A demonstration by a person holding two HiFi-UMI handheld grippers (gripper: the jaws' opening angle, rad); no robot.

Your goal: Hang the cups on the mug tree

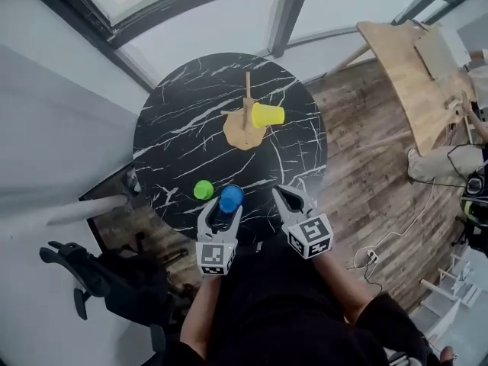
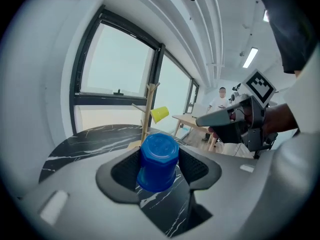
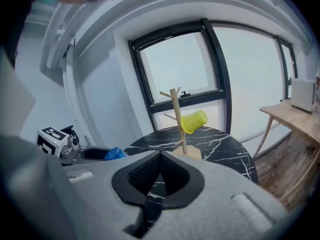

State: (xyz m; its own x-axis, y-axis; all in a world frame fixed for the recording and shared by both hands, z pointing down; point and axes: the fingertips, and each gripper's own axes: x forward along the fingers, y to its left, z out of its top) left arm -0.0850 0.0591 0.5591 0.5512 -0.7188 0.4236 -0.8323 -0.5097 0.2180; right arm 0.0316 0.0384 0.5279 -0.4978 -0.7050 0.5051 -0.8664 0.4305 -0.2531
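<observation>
1. You are in an office-like or lab-like workroom rather than a home: tall dark-framed windows (image 3: pixel 180 69) fill the wall ahead of you, and a strip light (image 2: pixel 248 57) runs along the white ceiling
2. Your round black marble table (image 1: pixel 183 128) stands on a wood-plank floor (image 1: pixel 366 151), with a long wooden table (image 1: pixel 396 59) off to your right
3. Loose cables (image 1: pixel 371 257) trail over the floor, a black chair (image 1: pixel 114 280) sits at your left, and a person (image 2: pixel 221 98) stands in the background

Left gripper (image 1: pixel 221 207) partly hides the blue cup (image 1: pixel 231 196).
</observation>
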